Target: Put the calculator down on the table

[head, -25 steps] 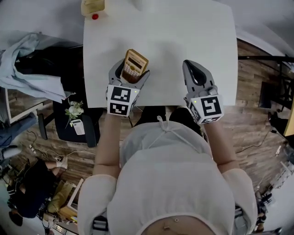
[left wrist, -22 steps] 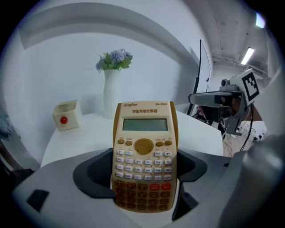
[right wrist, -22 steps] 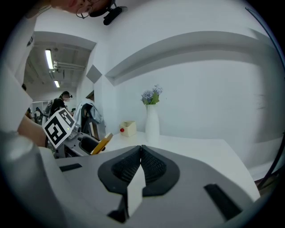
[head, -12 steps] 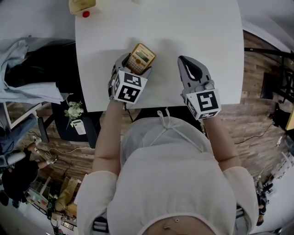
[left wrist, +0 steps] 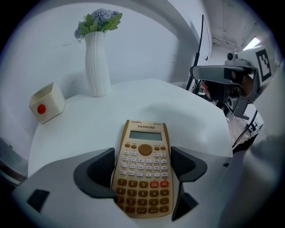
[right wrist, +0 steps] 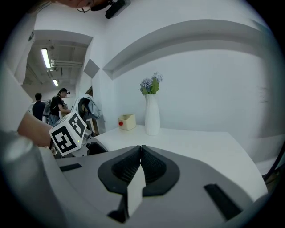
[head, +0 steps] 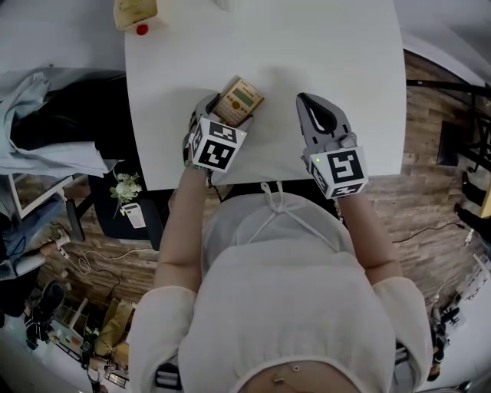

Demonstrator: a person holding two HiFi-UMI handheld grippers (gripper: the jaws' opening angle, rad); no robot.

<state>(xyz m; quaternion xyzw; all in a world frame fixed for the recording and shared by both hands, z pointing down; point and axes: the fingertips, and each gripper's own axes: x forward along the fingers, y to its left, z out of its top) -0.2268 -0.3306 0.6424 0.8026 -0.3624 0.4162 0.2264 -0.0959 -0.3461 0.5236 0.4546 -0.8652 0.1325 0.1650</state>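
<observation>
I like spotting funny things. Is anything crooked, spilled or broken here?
Nothing looks spilled or broken. The only crooked thing is the calculator. It sits slanted against the edges of the table, held between the jaws of the left gripper. The vase stands straight.

2 grippers sit over the table's (head: 322,54) near edge. The left gripper (head: 224,115) clasps a calculator (head: 241,97); the right gripper (head: 307,104), jaws together, is beside it. 1 box (head: 135,11) stands far left.
</observation>
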